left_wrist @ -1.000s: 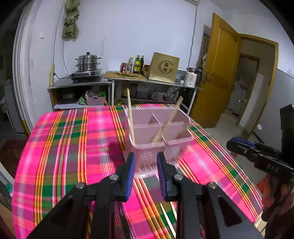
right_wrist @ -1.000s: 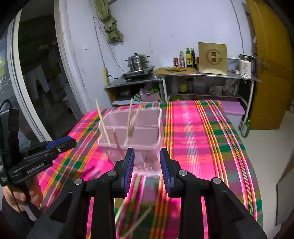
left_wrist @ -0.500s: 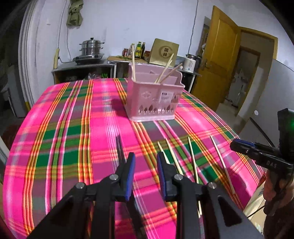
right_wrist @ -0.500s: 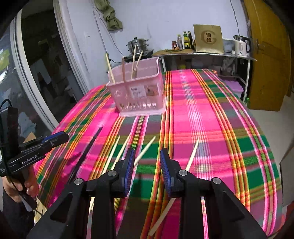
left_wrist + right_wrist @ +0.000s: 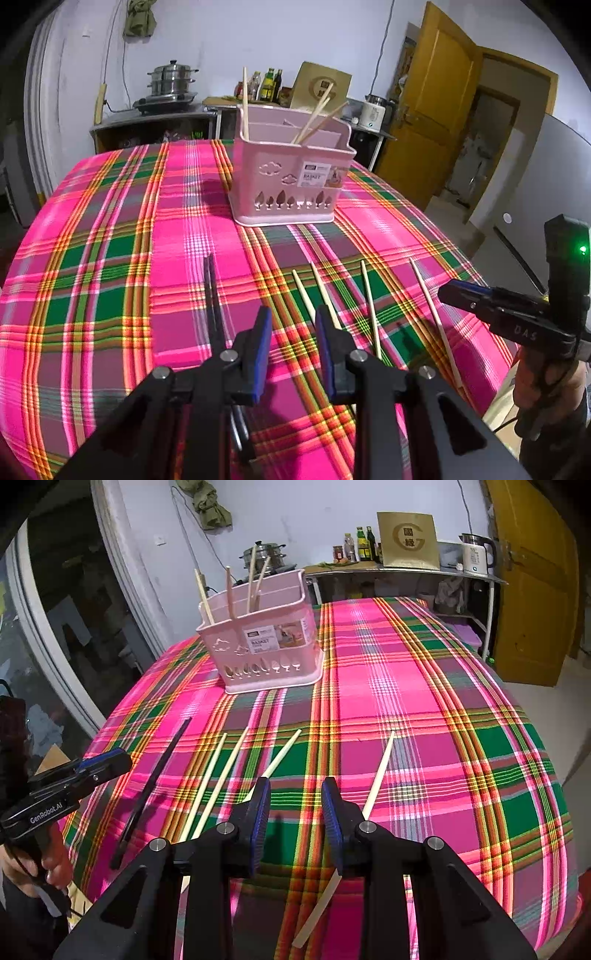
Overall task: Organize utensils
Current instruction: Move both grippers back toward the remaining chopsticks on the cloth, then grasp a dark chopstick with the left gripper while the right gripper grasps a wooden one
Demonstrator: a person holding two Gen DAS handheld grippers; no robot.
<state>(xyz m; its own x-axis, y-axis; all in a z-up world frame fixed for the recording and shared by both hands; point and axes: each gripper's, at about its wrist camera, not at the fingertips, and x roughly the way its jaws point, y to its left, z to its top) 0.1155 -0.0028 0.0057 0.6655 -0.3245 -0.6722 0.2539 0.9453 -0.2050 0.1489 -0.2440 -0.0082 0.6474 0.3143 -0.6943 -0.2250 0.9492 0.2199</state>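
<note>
A pink utensil basket (image 5: pixel 291 177) (image 5: pixel 264 642) stands on the plaid tablecloth with several pale chopsticks upright in it. Several loose pale chopsticks (image 5: pixel 371 306) (image 5: pixel 378 771) lie on the cloth nearer me, beside a black utensil (image 5: pixel 212 295) (image 5: pixel 155 782) on their left. My left gripper (image 5: pixel 291 332) is open and empty, low over the cloth near the chopsticks. My right gripper (image 5: pixel 295 805) is open and empty above the loose chopsticks. Each gripper shows in the other's view, the right one (image 5: pixel 461 295) at the right and the left one (image 5: pixel 110 760) at the left.
The table (image 5: pixel 110 258) is covered by a pink and green plaid cloth and drops off at its near and right edges. Behind it a shelf unit (image 5: pixel 166 118) holds a steamer pot, bottles, a box and a kettle. A yellow door (image 5: pixel 436 122) stands open at the right.
Both grippers have pulled back from the basket and dropped lower towards the near side of the table. The loose chopsticks now lie just ahead of the fingers. Both stay open.
</note>
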